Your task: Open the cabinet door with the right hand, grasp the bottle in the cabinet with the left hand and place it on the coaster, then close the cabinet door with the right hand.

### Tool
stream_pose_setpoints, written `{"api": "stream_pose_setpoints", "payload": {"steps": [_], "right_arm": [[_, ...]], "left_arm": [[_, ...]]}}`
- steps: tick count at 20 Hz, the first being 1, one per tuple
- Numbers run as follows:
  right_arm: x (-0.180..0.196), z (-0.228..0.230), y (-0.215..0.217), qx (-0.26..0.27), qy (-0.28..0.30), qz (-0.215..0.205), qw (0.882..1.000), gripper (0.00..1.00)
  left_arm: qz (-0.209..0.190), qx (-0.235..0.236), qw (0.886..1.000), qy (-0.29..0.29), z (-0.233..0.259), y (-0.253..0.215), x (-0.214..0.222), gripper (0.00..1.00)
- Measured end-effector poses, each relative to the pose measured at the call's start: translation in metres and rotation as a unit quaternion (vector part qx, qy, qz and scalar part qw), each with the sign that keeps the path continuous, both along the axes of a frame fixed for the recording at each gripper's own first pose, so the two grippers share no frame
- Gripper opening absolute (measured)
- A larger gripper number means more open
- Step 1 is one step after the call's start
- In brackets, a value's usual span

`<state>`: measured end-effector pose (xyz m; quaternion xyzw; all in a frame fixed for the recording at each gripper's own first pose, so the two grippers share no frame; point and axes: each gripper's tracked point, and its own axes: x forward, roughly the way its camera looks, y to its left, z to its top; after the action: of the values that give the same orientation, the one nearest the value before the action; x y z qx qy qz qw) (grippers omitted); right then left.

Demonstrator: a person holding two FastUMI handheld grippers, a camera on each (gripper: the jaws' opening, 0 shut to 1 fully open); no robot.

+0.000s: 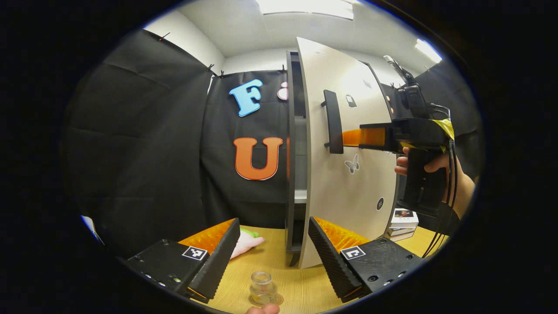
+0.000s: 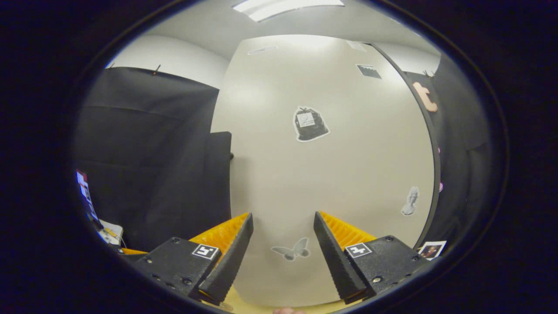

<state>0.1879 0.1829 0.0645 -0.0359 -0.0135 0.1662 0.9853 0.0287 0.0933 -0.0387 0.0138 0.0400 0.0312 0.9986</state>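
Bottle on coaster, cabinet door ajar, both grippers spread and empty.

One small clear bottle (image 1: 263, 286) standing upright on one round coaster (image 1: 276, 299) on the wooden table (image 1: 301, 283), low between the left gripper (image 1: 274, 242) fingers, untouched by either. One cabinet (image 1: 296, 157) behind, its pale door (image 1: 348, 165) partly open; one dark vertical handle (image 1: 333, 122). Right gripper (image 1: 355, 137) held by a hand (image 1: 429, 163), tip just beside the handle; in the right gripper view its fingers (image 2: 233, 250) gaping apart, facing the door front. Several stickers on door, one a butterfly (image 2: 292, 250); no writing legible. Small stack of boxes (image 1: 403, 223) right of door.
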Motion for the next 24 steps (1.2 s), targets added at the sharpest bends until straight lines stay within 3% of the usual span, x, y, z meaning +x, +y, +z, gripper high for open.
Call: {"api": "stream_pose_setpoints", "payload": {"steps": [5, 10, 11, 17, 20, 24], "right_arm": [[-0.012, 0.002, -0.008, -0.012, 0.0, -0.01, 1.0, 0.91], [-0.068, -0.037, -0.049, 0.009, 0.031, -0.028, 0.999, 0.91], [-0.078, -0.039, -0.059, 0.008, 0.028, -0.037, 0.999, 0.87], [-0.135, -0.048, -0.133, -0.025, 0.024, -0.109, 0.993, 0.91], [-0.158, -0.055, -0.157, -0.021, 0.034, -0.13, 0.991, 0.87], [-0.176, -0.055, -0.179, -0.003, 0.035, -0.155, 0.987, 0.91]], "left_arm": [[0.012, 0.0, 1.0, -0.006, 0.009, 0.002, -0.009, 0.95], [0.008, -0.001, 1.0, -0.015, 0.018, -0.005, -0.015, 0.95], [0.008, -0.001, 1.0, -0.02, 0.02, -0.007, -0.015, 0.95], [-0.011, 0.005, 1.0, -0.029, 0.028, -0.028, -0.014, 0.95], [-0.024, 0.007, 0.999, -0.025, 0.027, -0.043, -0.016, 0.95], [-0.036, 0.009, 0.999, -0.027, 0.026, -0.062, -0.018, 0.95]]}}
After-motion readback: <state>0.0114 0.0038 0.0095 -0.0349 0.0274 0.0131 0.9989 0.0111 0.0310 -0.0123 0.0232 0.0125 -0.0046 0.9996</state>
